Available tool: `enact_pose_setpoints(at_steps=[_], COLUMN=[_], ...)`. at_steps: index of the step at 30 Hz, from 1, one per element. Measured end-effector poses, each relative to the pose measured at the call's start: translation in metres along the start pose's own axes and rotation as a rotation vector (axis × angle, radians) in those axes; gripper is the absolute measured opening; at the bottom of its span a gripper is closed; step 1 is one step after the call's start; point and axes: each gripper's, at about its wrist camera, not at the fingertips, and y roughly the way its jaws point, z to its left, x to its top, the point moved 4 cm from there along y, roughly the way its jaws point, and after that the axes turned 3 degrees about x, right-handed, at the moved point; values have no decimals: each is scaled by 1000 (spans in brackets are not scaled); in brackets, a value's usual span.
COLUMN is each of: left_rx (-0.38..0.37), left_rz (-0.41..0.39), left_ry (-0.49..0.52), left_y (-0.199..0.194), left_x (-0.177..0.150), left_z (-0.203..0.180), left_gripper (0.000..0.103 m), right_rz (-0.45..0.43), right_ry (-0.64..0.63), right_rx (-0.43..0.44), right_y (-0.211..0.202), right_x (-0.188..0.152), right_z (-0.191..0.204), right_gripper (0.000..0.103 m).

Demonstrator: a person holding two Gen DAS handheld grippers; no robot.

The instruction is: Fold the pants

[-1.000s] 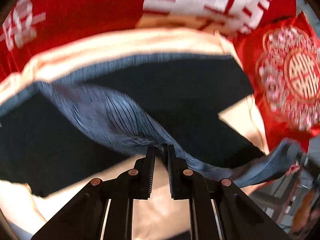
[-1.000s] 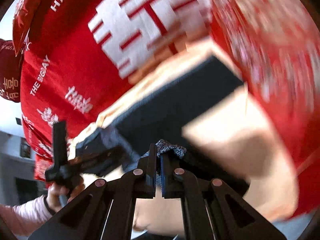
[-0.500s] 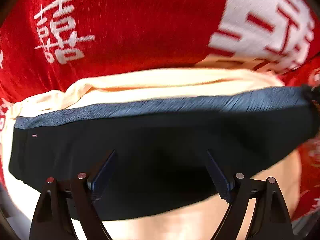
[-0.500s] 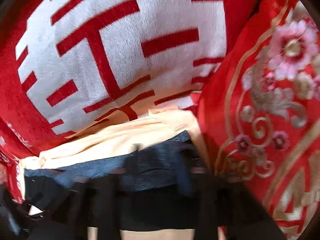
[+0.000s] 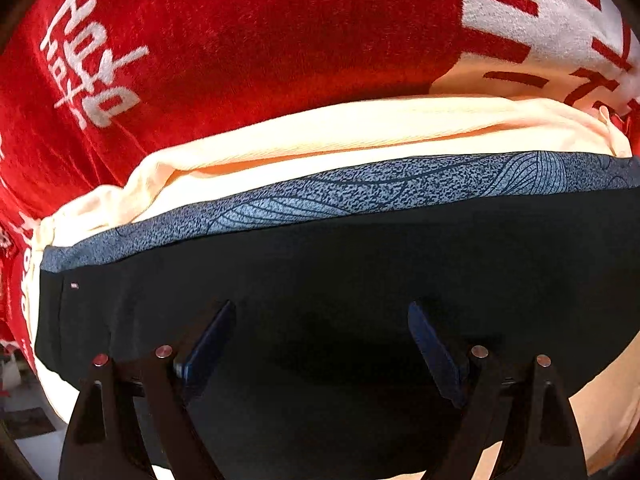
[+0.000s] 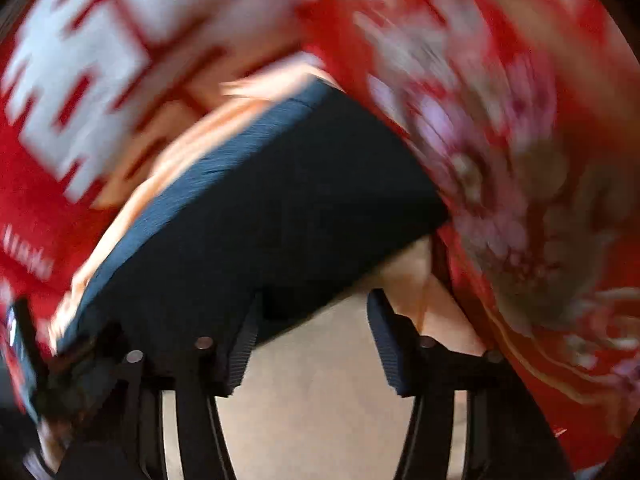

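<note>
The dark pants [image 5: 320,264] lie folded flat, with a blue-grey patterned band [image 5: 360,192] along the far edge. In the left wrist view my left gripper [image 5: 320,308] points down just over the dark cloth, open wide, nothing pinched. The right wrist view is blurred by motion. There the pants [image 6: 280,200] show as a dark slab whose near edge reaches the left finger. My right gripper [image 6: 314,300] is open and its jaws are closing. Between them lie the edge of the pants and cream cloth, and the pads press on neither.
A cream garment [image 5: 360,132] lies under the pants and shows in front of them [image 6: 320,380]. A red blanket [image 5: 240,40] with white characters spreads behind. A red embroidered cushion [image 6: 520,160] crowds the right side.
Both grippers were shut on the patterned cloth a second ago and have let it go. The lifted layer now lies flat. Both grippers have sunk closer to the pants.
</note>
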Motion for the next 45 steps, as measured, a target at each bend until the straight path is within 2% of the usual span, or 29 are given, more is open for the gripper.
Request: enact_pose_setpoints(at_steps=[1,3,5,6,8,9,12,14,15,16,18,20,21,22,23,25,27,30,33,36,39,42,45], left_rx=[5,11,10,14,17,10,3,19,21,16,26,20,5,5,8,5,49,79,94,108,133,145,170], left_rz=[-3,-8,-3,4,8,-8,-64,-75,-74,-72,-53,-32,-35,-40,-36,-3,40,65,83,88,66,47,38], left_ry=[6,13,12,12,12,8,-1,-12,-26,-40,-44,-40,-48,-62,-69,-92,-115,-158,-206,-231,-217,-204,-179], left_y=[1,3,3,2,-5,-11,-20,-16,-12,-7,3,15,17,18,20,21,22,16,10,7,10,20,39], left_x=[0,0,0,0,4,9,27,41,48,54,55,51,46,42,39,27,13,-10,-31,-48,-53,-54,-58], left_z=[0,0,1,2,4,5,9,9,9,9,9,14,19,29,39,62,87,127,166,194,221,261,289], left_gripper=[89,90,90,90,90,90,90,90,90,90,90,90,92,95,95,95,95,95,95,95,95,95,95], right_rz=[-15,-60,-111,-102,-62,-72,-129,-133,-125,-113,-71,-18,-15,-62,-76,-76,-56,-34,23,133,268,330,373], right_ry=[12,-53,-148,-159,-115,-93,-159,-283,-321,-336,-377,-404,-412,-436,-458,-459,-417,-330,-273,-240,-190,-198,-145], right_rx=[-11,-77,-142,-172,-200,-203,-109,-54,-24,-8,-15,-122,-125,-98,-143,-170,-179,-88,74,247,421,496,588], right_y=[4,2,-7,-8,-12,-20,-42,-37,-29,-20,7,35,38,32,28,20,10,-12,-29,-28,-14,2,8], right_x=[3,12,16,16,13,12,11,18,24,29,35,33,30,29,28,22,19,5,-26,-71,-133,-187,-229], right_z=[-4,6,17,16,5,2,23,57,74,83,97,82,77,73,69,59,52,49,60,84,127,175,210], right_gripper=[31,20,17,18,27,27,28,41,54,63,63,63,63,63,63,63,63,63,64,63,63,63,63])
